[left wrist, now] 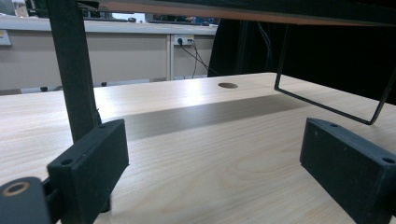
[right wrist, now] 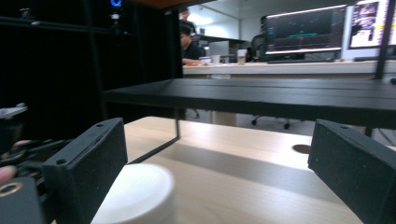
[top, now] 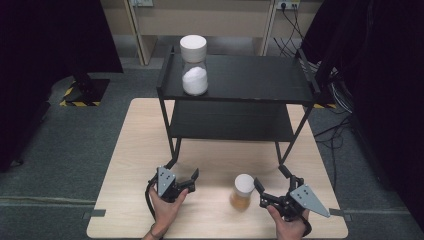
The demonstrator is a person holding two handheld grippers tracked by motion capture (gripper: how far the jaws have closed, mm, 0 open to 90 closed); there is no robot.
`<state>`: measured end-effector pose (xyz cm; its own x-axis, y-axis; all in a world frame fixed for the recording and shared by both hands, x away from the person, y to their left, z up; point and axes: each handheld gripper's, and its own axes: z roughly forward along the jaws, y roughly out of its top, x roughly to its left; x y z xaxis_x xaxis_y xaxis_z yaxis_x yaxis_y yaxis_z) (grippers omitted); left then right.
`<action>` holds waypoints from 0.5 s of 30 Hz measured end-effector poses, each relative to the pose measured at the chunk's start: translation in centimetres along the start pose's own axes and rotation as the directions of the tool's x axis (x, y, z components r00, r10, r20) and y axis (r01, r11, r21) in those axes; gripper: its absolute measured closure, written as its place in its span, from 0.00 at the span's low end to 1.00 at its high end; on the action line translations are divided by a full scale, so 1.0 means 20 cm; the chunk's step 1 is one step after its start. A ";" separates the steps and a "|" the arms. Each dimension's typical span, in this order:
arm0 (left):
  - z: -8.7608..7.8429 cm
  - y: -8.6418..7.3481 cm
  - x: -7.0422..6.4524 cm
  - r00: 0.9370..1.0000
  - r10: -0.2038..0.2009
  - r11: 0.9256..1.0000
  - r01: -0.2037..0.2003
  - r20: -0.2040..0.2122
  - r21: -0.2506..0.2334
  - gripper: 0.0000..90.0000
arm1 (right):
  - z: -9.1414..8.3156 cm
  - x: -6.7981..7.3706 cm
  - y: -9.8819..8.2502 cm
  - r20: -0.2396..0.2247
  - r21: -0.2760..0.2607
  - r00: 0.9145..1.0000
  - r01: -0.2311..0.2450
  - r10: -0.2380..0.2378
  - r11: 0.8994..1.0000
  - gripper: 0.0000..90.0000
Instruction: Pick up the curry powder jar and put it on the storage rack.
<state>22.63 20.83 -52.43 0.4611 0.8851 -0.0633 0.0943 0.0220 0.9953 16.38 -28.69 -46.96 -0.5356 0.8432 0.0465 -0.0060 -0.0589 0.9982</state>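
Pale worktop (top: 135,150), lower frame: both my grippers' fingers open, empty; right gripper (top: 272,189) beside amber jar (top: 243,192) — clumsy approach could tip it.

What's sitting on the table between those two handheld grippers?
In the high view, a white-capped jar of amber stuff stands between the left gripper and right gripper, close beside the right one's near jaw.
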 end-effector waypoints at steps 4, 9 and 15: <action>0.00 0.00 0.00 1.000 -0.002 1.000 0.002 0.000 0.000 0.08 | 0.01 0.03 -0.02 -0.039 0.021 0.999 0.015 -0.014 1.000 0.05; 0.00 0.00 0.00 1.000 0.000 1.000 0.000 0.001 0.000 0.08 | 0.04 0.06 -0.03 -0.074 0.040 0.997 0.031 -0.028 0.999 0.05; 0.00 0.00 0.00 1.000 -0.002 1.000 0.002 0.000 0.000 0.08 | 0.05 0.08 -0.06 -0.084 0.058 0.996 0.032 -0.027 0.998 0.08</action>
<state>22.63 20.85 -52.44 0.4613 0.8849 -0.0648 0.0947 0.0235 0.9952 16.43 -26.68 -48.03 -0.6043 0.7966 0.0160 0.0259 -0.0004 0.9997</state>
